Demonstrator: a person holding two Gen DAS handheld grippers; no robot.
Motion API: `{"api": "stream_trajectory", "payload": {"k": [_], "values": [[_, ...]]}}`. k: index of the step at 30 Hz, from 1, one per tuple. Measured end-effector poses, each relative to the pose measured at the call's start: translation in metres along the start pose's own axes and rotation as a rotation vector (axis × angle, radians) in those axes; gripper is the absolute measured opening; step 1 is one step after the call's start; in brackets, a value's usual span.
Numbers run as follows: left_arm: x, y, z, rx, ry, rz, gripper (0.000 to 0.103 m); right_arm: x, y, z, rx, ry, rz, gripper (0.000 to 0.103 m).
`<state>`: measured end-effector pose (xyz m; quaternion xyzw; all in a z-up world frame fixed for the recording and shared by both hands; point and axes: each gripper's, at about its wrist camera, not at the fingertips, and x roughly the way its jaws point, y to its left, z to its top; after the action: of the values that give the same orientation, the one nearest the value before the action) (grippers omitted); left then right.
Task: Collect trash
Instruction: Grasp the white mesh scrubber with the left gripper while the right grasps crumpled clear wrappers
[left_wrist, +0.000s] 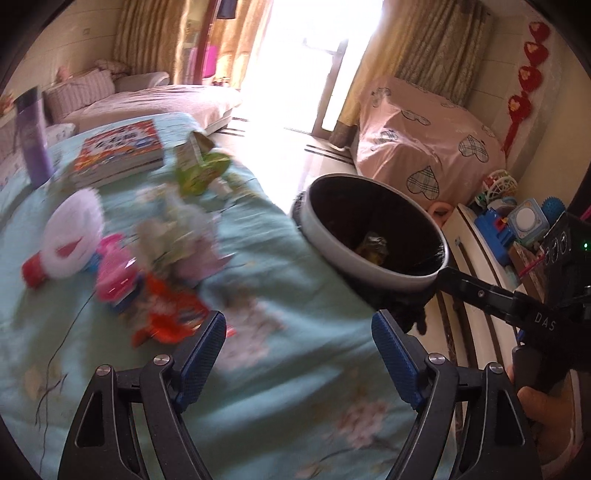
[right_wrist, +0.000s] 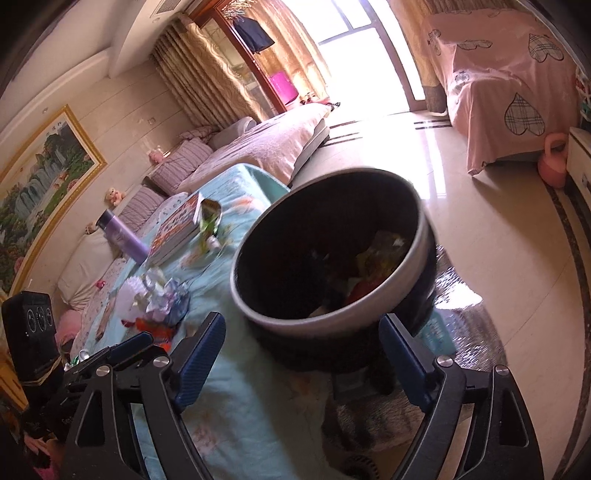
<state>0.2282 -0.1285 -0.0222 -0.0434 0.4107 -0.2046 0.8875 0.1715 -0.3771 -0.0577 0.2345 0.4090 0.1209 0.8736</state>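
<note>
Both your left gripper (left_wrist: 299, 354) and right gripper (right_wrist: 303, 354) stand with fingers wide apart, holding nothing. Take the red wrapper (left_wrist: 166, 317) squarely; the bin (right_wrist: 332, 266) stands beside the desk (left_wrist: 280, 387).

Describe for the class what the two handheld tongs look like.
Both left tongs and right tongs have black triangular-cutout arms, silver pivot bolts and blue textured pads. The right one's black body shows white "DAS" lettering and a green light.

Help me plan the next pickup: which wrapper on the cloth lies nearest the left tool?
The red-orange wrapper, just beyond the left tool; the green wrapper lies farther off by the book.
</note>
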Motion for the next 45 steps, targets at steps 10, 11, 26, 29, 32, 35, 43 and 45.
{"api": "stream_trajectory", "payload": {"k": [10, 11, 26, 29, 32, 35, 43, 45], "values": [[-0.062, 0.055, -0.033, -0.112, -0.055, 0.072, 0.081, 0.016, 0.067, -0.023, -0.093, -0.009, 0.08, 0.089], [-0.066, 0.06, -0.037, -0.126, -0.058, 0.081, 0.081, 0.016, 0.071, -0.024, -0.094, -0.01, 0.095, 0.089], [-0.091, 0.1, -0.051, -0.252, -0.065, 0.173, 0.08, 0.055, 0.119, -0.036, -0.124, 0.106, 0.156, 0.089], [-0.087, 0.101, -0.047, -0.265, -0.056, 0.181, 0.079, 0.059, 0.125, -0.033, -0.141, 0.1, 0.132, 0.089], [-0.079, 0.106, -0.038, -0.269, -0.055, 0.189, 0.079, 0.067, 0.13, -0.03, -0.147, 0.107, 0.134, 0.088], [-0.074, 0.107, -0.028, -0.274, -0.061, 0.185, 0.079, 0.075, 0.135, -0.026, -0.154, 0.112, 0.141, 0.088], [-0.055, 0.123, 0.008, -0.255, -0.085, 0.231, 0.079, 0.094, 0.141, -0.003, -0.151, 0.107, 0.163, 0.088], [-0.047, 0.127, 0.012, -0.252, -0.081, 0.246, 0.079, 0.102, 0.142, 0.001, -0.15, 0.109, 0.165, 0.088]]}}
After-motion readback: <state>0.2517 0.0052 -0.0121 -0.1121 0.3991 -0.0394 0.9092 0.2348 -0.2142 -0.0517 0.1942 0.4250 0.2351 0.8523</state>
